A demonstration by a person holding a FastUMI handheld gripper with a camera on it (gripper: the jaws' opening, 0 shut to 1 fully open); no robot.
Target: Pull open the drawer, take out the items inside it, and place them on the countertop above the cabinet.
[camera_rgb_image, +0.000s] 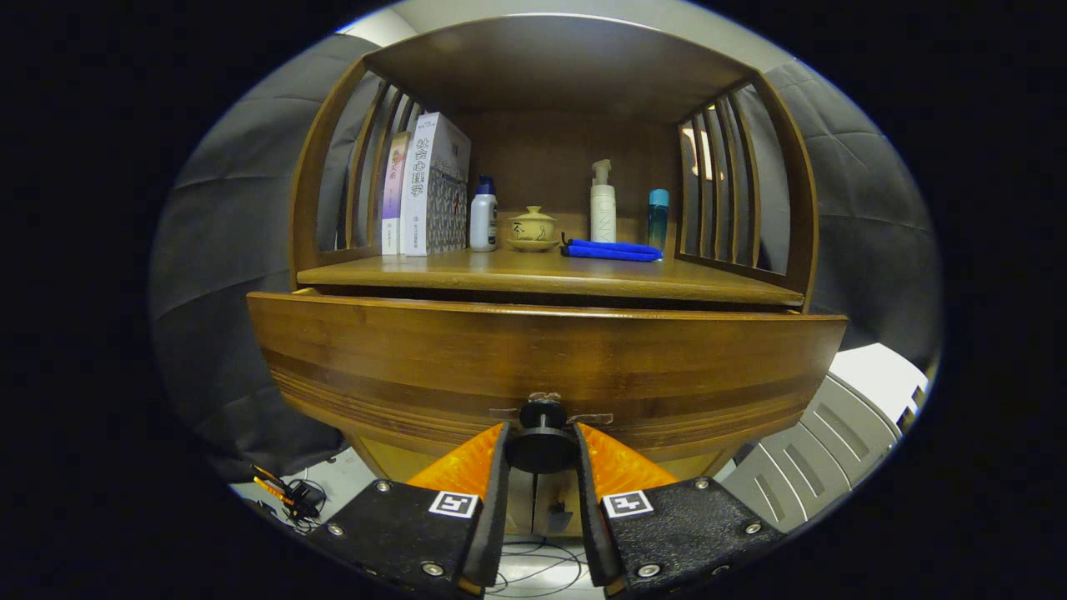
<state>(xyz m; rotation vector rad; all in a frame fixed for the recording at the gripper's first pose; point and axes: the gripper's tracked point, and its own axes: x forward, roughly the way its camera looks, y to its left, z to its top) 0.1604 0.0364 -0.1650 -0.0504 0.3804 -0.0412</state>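
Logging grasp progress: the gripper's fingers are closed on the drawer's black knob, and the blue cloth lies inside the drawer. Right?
Not quite. In the gripper view the gripper is shut on the black knob of the drawer, but the blue cloth lies on the countertop above, not in the drawer.

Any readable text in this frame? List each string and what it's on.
"社会心理学": spine of the thick white book on the countertop.
Thin book beside it: print is blurred.
Pump bottle: upright lettering, too small to read.
White bottle: nothing legible.
Square markers on the fingers: patterns, no words.
The gripper is shut on the drawer knob, which carries no text.
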